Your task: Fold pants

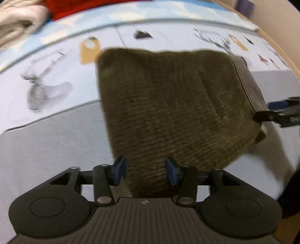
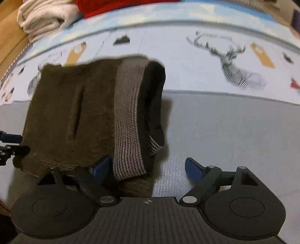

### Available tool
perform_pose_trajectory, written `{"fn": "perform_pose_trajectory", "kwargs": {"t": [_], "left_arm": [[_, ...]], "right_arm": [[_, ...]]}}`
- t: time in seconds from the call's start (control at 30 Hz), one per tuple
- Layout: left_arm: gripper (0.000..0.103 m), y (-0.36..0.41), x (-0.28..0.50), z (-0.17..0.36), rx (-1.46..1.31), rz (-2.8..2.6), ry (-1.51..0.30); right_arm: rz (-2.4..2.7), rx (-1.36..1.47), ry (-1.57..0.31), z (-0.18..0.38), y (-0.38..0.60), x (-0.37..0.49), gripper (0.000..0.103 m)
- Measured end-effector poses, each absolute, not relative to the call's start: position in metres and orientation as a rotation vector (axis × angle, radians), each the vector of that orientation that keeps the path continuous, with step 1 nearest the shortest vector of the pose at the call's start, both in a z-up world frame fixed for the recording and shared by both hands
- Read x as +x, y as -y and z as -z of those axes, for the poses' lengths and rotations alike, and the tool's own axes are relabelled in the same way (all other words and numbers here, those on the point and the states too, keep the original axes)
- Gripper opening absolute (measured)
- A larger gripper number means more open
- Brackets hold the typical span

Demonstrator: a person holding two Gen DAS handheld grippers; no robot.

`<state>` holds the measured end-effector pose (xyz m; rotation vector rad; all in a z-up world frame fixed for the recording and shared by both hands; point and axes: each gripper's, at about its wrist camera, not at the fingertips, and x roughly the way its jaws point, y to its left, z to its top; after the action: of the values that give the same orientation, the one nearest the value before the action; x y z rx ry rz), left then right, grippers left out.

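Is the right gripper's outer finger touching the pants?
Apart. In the right wrist view that finger stands over bare grey mat, clear of the folded pants.

A home: a mat (image 2: 215, 131) printed with deer heads and tags, folded towels (image 2: 45, 16) stacked at its edge.
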<state>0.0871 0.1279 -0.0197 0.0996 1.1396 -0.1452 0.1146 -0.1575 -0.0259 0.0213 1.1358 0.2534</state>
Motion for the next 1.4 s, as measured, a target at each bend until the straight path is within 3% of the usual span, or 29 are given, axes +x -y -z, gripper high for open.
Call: {"fn": "perform_pose_trajectory", "kwargs": {"t": [0.13, 0.4, 0.7, 0.77, 0.8, 0.83, 1.07, 1.3, 1.4], "left_arm": [[0.088, -0.123, 0.059, -0.015, 0.091, 0.067, -1.021], [0.092, -0.091, -0.032, -0.058, -0.026, -0.065, -0.783], [0.092, -0.058, -0.098, -0.058, -0.085, -0.112, -0.778], [0.093, -0.056, -0.106, -0.059, -0.063, -0.131, -0.773], [0.099, -0.055, -0.109, -0.059, -0.054, -0.14, -0.773], [0.103, -0.056, -0.112, -0.059, -0.05, -0.148, -0.776], [0.102, -0.06, -0.127, -0.058, 0.024, -0.158, -0.738], [0.102, -0.064, -0.146, -0.017, -0.085, -0.153, -0.779], [0.102, -0.052, -0.138, -0.023, -0.056, -0.112, -0.782]], "right_arm": [[-0.241, -0.052, -0.974, -0.012, 0.153, 0.086, 0.086], [-0.222, -0.064, -0.741, -0.064, 0.155, 0.001, 0.092], [-0.178, -0.004, -0.606, -0.087, 0.162, -0.085, 0.096], [-0.174, -0.032, -0.567, -0.09, 0.161, -0.101, 0.097], [-0.17, -0.033, -0.552, -0.089, 0.163, -0.107, 0.097], [-0.166, -0.022, -0.545, -0.089, 0.165, -0.112, 0.097], [-0.151, 0.174, -0.685, -0.055, 0.179, -0.117, 0.097], [-0.149, 0.129, -0.72, -0.044, 0.168, -0.108, 0.097], [-0.148, 0.105, -0.727, -0.045, 0.167, -0.107, 0.097]]}}
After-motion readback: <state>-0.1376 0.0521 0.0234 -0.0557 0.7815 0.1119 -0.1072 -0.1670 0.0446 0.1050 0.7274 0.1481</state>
